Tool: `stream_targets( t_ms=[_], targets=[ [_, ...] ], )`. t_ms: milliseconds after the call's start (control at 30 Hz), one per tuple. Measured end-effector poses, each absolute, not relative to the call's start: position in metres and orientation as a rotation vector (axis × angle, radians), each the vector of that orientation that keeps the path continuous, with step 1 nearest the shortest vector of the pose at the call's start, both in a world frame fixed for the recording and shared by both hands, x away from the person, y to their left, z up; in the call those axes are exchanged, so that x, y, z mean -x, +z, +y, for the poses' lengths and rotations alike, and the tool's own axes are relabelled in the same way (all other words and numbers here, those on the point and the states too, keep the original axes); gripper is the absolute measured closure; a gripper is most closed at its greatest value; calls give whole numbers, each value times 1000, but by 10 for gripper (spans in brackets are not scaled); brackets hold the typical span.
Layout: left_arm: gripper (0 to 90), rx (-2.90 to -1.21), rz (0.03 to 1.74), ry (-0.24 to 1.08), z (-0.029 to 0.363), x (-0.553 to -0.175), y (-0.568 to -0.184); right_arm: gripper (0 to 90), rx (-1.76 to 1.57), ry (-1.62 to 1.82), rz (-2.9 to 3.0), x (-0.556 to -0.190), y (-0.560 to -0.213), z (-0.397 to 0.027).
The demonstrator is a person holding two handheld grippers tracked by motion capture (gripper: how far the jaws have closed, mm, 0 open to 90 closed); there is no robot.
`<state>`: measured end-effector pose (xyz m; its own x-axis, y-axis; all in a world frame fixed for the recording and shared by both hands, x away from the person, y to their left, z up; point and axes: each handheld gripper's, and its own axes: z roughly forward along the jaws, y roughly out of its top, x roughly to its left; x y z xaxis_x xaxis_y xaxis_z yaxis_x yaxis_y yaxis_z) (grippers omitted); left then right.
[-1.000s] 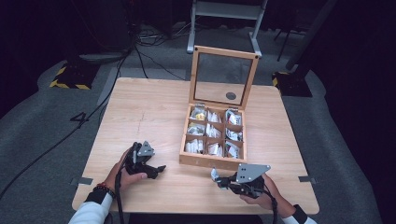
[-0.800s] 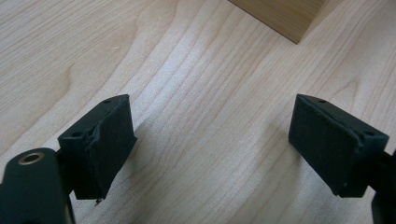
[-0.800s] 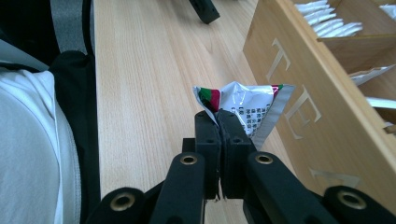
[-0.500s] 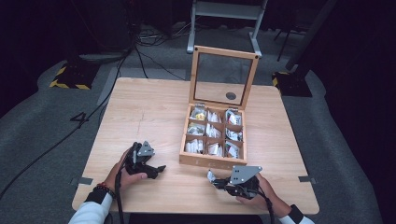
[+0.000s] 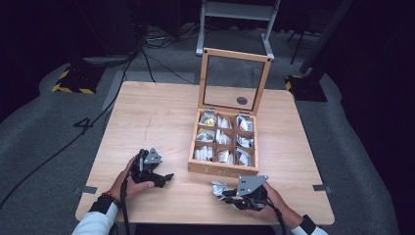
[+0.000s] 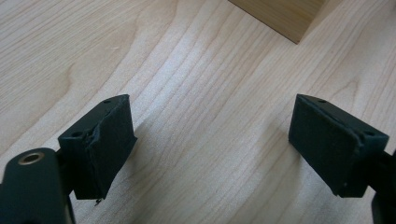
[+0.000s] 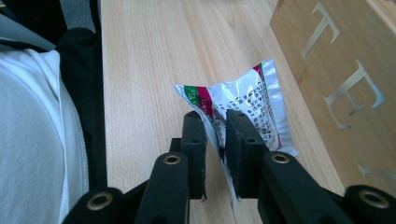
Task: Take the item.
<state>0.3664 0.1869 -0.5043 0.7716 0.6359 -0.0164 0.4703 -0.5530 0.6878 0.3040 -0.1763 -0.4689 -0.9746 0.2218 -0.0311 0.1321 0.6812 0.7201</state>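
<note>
Sachet [image 7: 243, 109] of tea, silver with red and green print, is lying on the bench [image 5: 161, 117] near its front edge, just before the front wall of the wooden tea box [image 5: 222, 169], with the right tongs [image 7: 215, 122] straddling its near edge. Those jaws have just been opening, and a sliver of gap is now showing beside the foil, so the release appears under way; doing it well means parting them fully before drawing back, so that the crinkled packet is not dragging along, and keeping low and level so it is settling flat rather than flicking toward the bench edge. The left tongs [image 6: 210, 144] are gaping wide and empty over bare wood near the front left corner. Compared with a second ago, the right hand [image 5: 266, 203] is sitting a little nearer the front edge, while the left hand [image 5: 134, 183] is unchanged.
</note>
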Motion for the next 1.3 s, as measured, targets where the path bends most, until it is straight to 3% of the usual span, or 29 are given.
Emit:
stream_targets(
  t_ms=[333, 867, 1300],
  targets=[
    [145, -2261, 821, 306, 187, -366, -504, 558, -298, 1129, 2840, -305, -477, -173],
    [145, -2262, 820, 306, 187, -366, -504, 322, -324, 1154, 2822, -305, -472, -175],
    [135, -2259, 834, 312, 186, -367, -504, 308, -385, 1235, 2661, -315, -442, -198]
  ],
)
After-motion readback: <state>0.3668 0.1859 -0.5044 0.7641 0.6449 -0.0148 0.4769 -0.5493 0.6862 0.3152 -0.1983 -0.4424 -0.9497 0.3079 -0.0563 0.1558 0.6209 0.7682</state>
